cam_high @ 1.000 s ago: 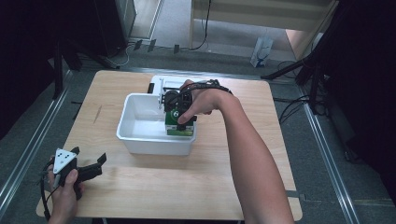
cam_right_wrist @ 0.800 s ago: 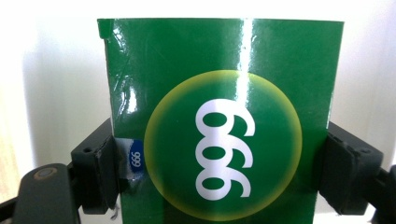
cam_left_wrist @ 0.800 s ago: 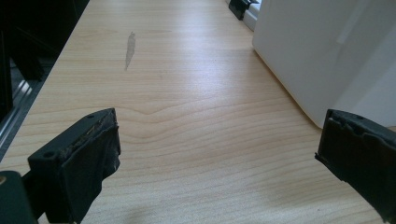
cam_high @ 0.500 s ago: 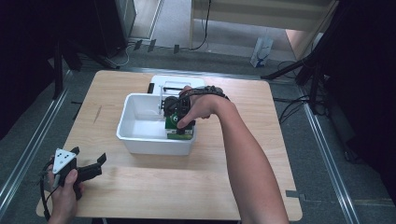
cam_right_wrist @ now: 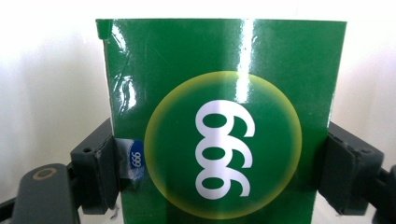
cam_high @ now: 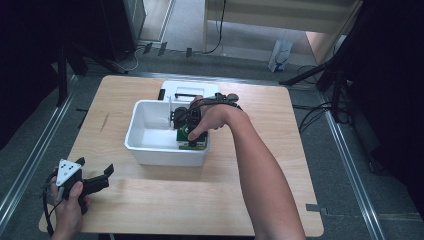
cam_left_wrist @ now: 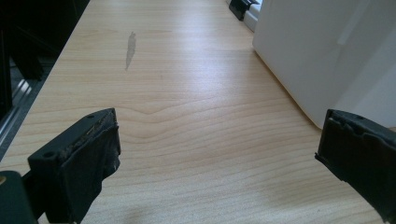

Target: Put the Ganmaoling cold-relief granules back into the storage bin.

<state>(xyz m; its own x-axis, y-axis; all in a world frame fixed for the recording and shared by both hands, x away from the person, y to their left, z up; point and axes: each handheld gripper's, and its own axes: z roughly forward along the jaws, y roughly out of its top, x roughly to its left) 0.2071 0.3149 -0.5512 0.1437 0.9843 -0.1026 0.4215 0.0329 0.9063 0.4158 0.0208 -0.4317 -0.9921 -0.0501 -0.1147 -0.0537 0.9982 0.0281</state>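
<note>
The right gripper [cam_high: 191,131], at frame centre, clamps the green box [cam_right_wrist: 224,116] inside the white bin [cam_high: 145,150], release apparently pending, while the left gripper [cam_left_wrist: 219,163] sits wide open and empty, lower left.

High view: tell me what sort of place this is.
Probably a lab or workshop set up for recording, not a home. A lone wooden table stands on grey flooring between metal floor rails, with loose cables and dark equipment stands around it.
</note>
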